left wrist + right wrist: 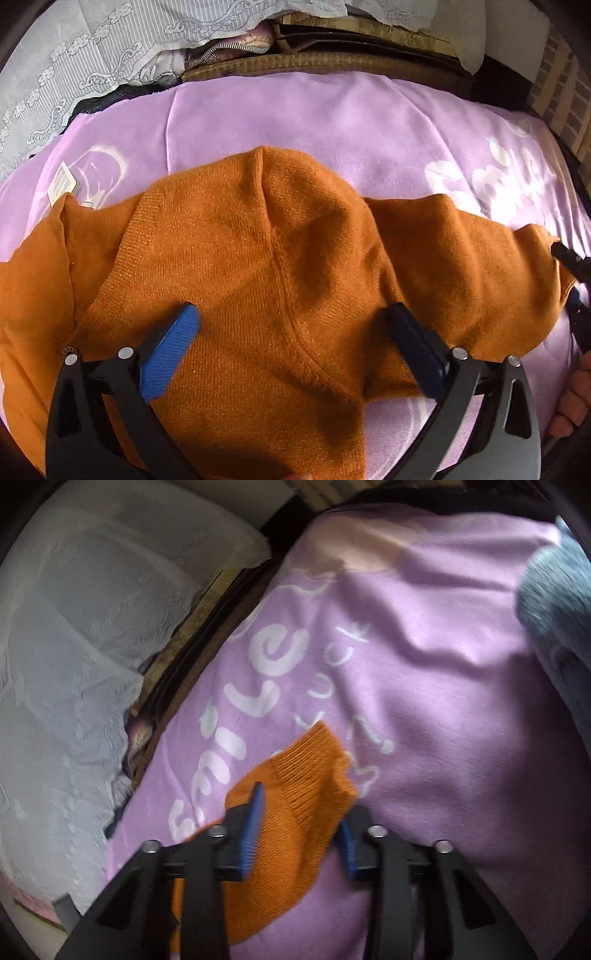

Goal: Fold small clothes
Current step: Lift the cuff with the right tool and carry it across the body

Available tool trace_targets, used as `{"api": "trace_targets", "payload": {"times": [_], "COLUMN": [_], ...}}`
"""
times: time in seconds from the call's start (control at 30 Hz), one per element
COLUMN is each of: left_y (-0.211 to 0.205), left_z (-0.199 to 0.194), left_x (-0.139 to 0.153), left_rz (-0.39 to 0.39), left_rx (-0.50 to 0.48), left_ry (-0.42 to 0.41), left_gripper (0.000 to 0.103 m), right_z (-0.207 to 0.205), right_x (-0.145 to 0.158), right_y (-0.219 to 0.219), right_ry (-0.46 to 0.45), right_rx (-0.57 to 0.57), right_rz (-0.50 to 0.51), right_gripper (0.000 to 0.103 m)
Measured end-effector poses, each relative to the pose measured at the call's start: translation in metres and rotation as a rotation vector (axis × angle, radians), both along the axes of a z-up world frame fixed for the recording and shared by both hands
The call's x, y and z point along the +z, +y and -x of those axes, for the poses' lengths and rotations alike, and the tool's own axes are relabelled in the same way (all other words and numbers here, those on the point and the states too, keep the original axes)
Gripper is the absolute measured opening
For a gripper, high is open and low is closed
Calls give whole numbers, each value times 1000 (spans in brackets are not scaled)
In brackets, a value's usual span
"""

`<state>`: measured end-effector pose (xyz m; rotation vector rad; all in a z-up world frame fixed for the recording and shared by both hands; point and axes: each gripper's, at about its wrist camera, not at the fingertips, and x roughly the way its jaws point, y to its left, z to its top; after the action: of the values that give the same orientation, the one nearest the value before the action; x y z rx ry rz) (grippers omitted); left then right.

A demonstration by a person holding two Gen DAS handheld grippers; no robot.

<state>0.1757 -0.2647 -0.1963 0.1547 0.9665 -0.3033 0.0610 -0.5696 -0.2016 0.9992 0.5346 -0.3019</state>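
Note:
An orange knit sweater point(258, 266) lies spread on a purple blanket point(295, 118). Close above its body, my left gripper point(293, 319) stands open, one blue pad point(173, 350) on the left and the other fingertip point(410, 332) on the right, with nothing clamped. One orange sleeve stretches off to the right, where my right gripper point(570, 280) holds its end. In the right wrist view the ribbed sleeve cuff point(306, 775) fills the gap between the blue pads, with my right gripper point(301, 821) shut on it.
White lace cloth point(74, 66) covers things beyond the blanket's far left edge. A woven brown edge point(314, 62) runs along the back. A grey-blue garment point(557, 602) lies at the blanket's right. A person's fingers point(576, 398) show at lower right. The blanket point(424, 664) carries white lettering.

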Motion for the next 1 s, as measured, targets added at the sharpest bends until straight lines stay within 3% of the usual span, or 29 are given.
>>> {"api": "trace_targets", "payload": {"times": [0.07,0.17,0.33,0.47,0.53,0.6,0.77,1.0], "left_y": [1,14,35,9,6,15,43,54], "left_z": [-1,-5,-22,-11,-7,-8,-11,-7], "left_x": [1,5,3,1,3,8,25,48], "left_rz": [5,45,101,-63,-66,-20,114,174], "left_rx": [-6,15,104,46,13,14,22,-7], "left_ry": [0,1,34,-30,-45,-27,38,66], "left_gripper": [99,99,99,99,98,98,98,98], "right_z": [4,13,34,34,33,36,41,24], "right_x": [-3,-2,27,36,32,39,87,127], "right_y": [-6,-4,12,19,17,18,53,119], "right_ry": [-12,-20,-83,-68,-43,-72,-180,-251], "right_rx": [-6,-8,-2,5,-8,-2,84,247], "right_rz": [-37,-44,59,129,116,111,226,291], "right_gripper": [13,8,8,7,7,7,7,8]}}
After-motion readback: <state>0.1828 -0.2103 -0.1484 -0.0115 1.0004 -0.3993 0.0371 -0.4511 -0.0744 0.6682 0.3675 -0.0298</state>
